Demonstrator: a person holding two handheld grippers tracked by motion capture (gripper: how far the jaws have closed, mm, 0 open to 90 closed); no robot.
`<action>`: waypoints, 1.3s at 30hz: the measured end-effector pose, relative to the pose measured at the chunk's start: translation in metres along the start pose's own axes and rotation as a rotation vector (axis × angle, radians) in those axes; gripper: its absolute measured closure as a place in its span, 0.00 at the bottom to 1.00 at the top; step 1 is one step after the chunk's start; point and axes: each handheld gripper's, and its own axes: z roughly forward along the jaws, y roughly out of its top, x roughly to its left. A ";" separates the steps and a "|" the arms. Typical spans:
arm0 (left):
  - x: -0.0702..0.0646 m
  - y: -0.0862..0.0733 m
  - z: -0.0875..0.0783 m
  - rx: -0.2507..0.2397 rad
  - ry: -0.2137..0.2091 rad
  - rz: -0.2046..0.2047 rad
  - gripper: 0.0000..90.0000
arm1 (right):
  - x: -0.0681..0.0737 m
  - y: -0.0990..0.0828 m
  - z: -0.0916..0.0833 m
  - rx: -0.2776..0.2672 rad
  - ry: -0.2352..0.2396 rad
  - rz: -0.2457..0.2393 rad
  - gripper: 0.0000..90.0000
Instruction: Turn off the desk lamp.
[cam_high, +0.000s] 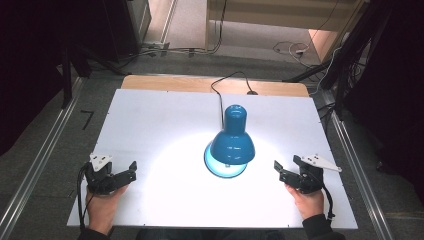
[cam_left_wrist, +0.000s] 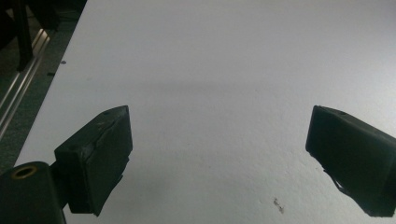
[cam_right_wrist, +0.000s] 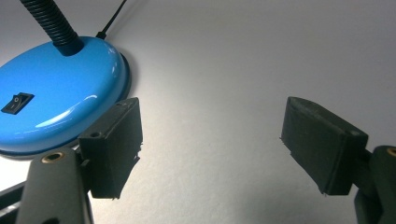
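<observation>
From my remote seat I see a white rectangular desk (cam_high: 150, 130) with a strip of light wood (cam_high: 165, 83) along its far edge, standing on grey carpet floor (cam_high: 90, 107). Metal rails (cam_high: 37, 165) run along both sides. Beyond it, black cables (cam_high: 190, 50) trail across the floor towards pale wooden furniture (cam_high: 280, 12). The room's sides are dark; a bright pool of light lies mid-desk.
</observation>
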 end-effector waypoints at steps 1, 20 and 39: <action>0.000 0.000 0.000 0.001 -0.001 0.001 0.09 | 0.001 0.000 0.001 0.004 0.004 -0.003 0.21; 0.000 -0.001 0.001 0.000 -0.001 -0.001 0.09 | 0.027 0.004 0.013 0.015 0.054 -0.057 0.22; 0.000 -0.001 0.002 0.003 -0.011 -0.003 0.09 | 0.047 0.007 0.024 0.026 0.103 -0.081 0.24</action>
